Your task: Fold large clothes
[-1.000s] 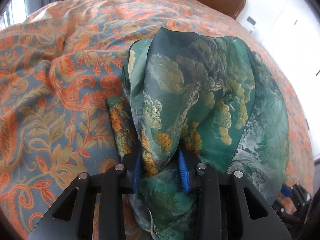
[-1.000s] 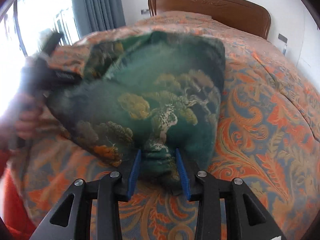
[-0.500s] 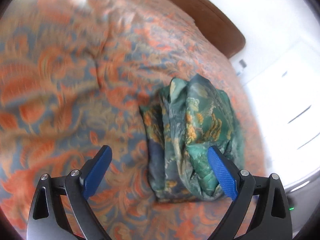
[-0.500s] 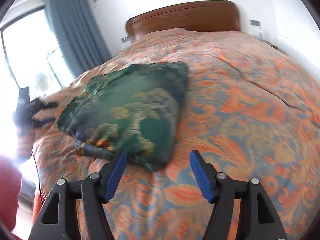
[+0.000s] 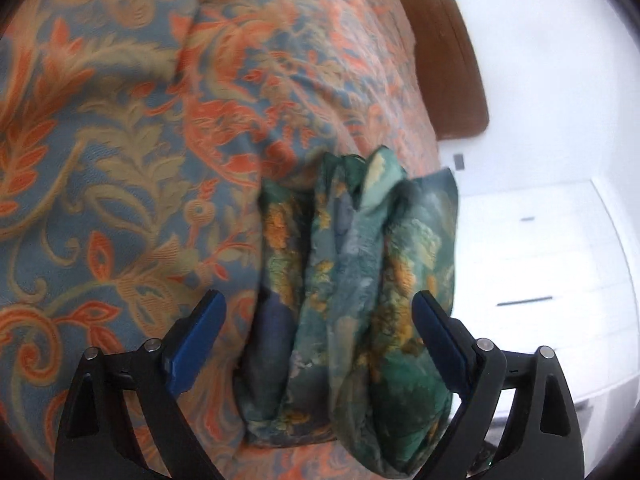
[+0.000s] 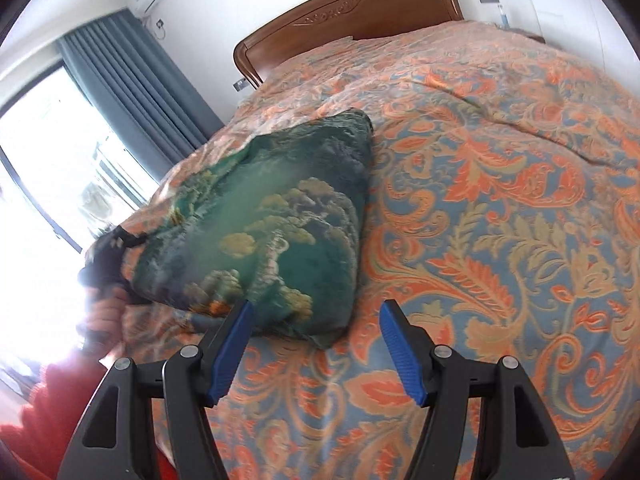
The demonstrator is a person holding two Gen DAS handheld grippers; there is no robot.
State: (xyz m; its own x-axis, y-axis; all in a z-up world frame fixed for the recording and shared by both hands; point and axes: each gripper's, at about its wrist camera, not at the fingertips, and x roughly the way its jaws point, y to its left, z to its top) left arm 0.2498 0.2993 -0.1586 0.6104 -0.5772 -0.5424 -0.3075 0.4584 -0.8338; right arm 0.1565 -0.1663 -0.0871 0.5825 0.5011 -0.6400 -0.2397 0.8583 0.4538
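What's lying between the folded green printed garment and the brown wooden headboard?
Only bare orange and blue floral bedspread; nothing else sits between the folded green printed garment and the brown wooden headboard. The right wrist view shows this stretch best.

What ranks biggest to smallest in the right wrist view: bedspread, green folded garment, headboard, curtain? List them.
1. bedspread
2. green folded garment
3. curtain and headboard look alike in extent; both lie farther back, so no ranking between them.

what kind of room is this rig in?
A bedroom, almost certainly: a bed with a carved wooden headboard and an orange-and-blue bedspread, plus blue curtains beside a bright window.
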